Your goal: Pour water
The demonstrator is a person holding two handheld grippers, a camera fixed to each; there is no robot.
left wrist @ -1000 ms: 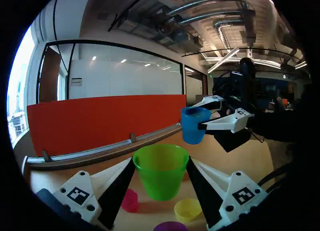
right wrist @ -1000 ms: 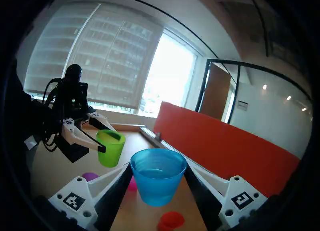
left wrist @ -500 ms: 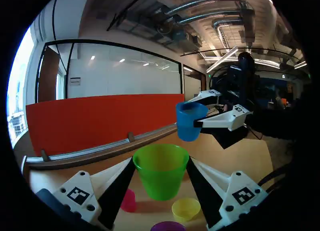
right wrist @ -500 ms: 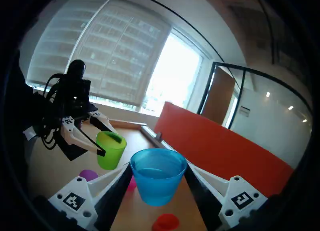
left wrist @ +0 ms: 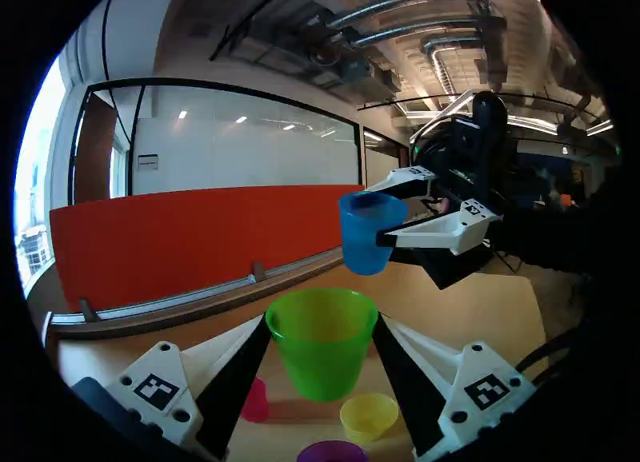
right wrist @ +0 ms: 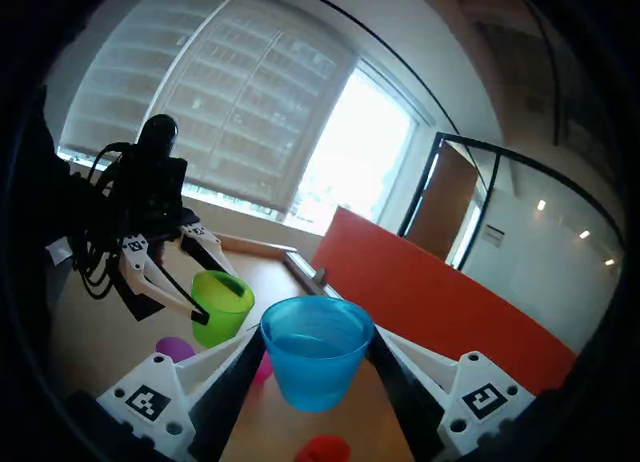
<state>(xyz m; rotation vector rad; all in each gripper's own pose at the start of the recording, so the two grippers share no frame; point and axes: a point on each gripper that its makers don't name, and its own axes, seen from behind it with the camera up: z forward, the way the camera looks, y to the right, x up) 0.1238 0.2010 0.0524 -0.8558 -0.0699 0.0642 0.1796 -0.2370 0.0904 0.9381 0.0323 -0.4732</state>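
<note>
Blue cup [right wrist: 318, 358], part-filled with water, is held level, clamped between both fingers of your right gripper [right wrist: 317, 334], aloft near the green cup [left wrist: 322, 354], which your left gripper [left wrist: 320, 322] pinches likewise. Pre-pour stage, by appearance: next, bring the blue rim over the green mouth, then tilt slowly.

orange partition [left wrist: 200, 238]; bright window [right wrist: 352, 166] (blinds)
</note>
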